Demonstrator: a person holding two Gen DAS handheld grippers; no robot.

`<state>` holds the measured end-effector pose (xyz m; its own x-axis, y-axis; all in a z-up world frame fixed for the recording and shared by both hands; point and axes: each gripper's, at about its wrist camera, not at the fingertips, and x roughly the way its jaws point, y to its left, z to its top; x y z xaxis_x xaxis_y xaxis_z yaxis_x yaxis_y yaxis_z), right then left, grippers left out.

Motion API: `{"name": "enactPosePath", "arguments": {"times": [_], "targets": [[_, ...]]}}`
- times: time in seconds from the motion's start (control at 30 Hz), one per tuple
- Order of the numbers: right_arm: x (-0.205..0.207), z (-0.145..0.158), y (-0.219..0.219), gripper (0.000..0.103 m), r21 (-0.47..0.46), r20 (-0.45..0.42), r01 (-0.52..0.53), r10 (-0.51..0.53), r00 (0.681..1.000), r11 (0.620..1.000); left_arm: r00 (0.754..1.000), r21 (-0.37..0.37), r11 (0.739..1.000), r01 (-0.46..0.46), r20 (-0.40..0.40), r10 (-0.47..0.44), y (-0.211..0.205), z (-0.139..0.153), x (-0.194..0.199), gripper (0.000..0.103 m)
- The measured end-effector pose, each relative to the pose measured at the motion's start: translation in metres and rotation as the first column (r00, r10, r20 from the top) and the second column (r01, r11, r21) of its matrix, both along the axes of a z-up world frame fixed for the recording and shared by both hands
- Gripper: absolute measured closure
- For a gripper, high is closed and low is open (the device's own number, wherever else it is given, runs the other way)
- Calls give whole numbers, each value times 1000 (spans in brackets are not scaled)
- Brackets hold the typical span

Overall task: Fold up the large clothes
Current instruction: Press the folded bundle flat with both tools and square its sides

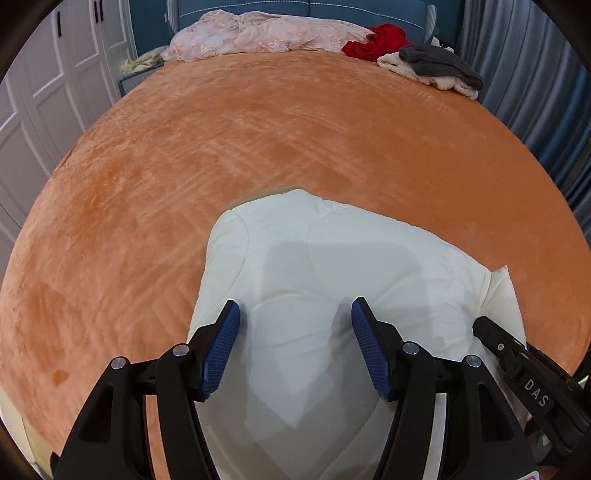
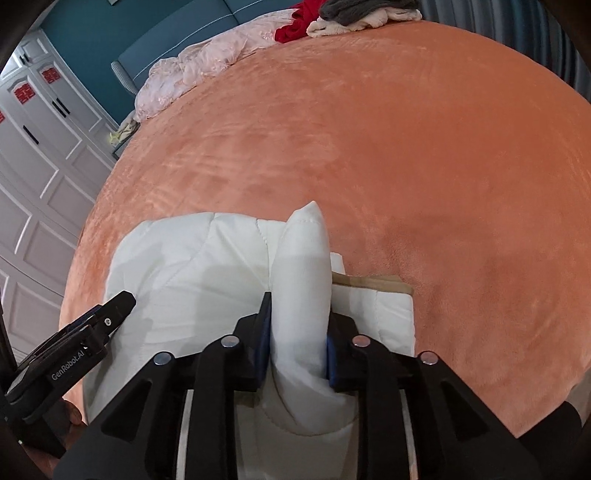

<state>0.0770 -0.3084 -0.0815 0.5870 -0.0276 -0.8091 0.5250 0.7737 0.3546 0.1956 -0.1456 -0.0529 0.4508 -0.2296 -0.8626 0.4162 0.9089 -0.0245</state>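
I am working over a white quilted garment [image 1: 325,266], a padded coat or jacket by the look of it, lying partly folded near the closest edge of a bed [image 1: 258,140] covered in orange plush fabric. My right gripper [image 2: 298,325] is clamped narrowly on a thick raised fold of the white padding, which stands up between its blue pads [image 2: 263,343]; I judge this pinch is there to carry that section over the rest of the garment. My left gripper [image 1: 295,321] hangs just above the garment's broad middle with its jaws wide and nothing pressed between them, probably ready to steady or take a second edge. A tan lining strip [image 2: 369,283] shows at the garment's right side, next to the fold I hold.

Far beyond the garment, at the head of the bed, lies a pale pink crumpled blanket [image 1: 258,37], with a red cloth [image 1: 376,40] and a grey and cream pile [image 1: 436,66] to its right. White panelled wardrobe doors [image 1: 37,110] stand left of the garment, a teal headboard [image 1: 332,11] behind the blanket, and blue-grey curtains [image 1: 535,74] to the right
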Motion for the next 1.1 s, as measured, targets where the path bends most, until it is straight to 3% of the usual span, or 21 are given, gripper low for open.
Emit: {"name": "enactPosePath", "arguments": {"times": [0.3, 1.1], "targets": [[7, -12, 5, 76, -79, -7, -38, 37, 999, 996, 999, 35, 999, -21, 38, 19, -4, -23, 3, 35], [7, -22, 6, 76, -98, 34, -31, 35, 999, 995, 995, 63, 996, -55, 82, 50, -12, -45, 4, 33]]}}
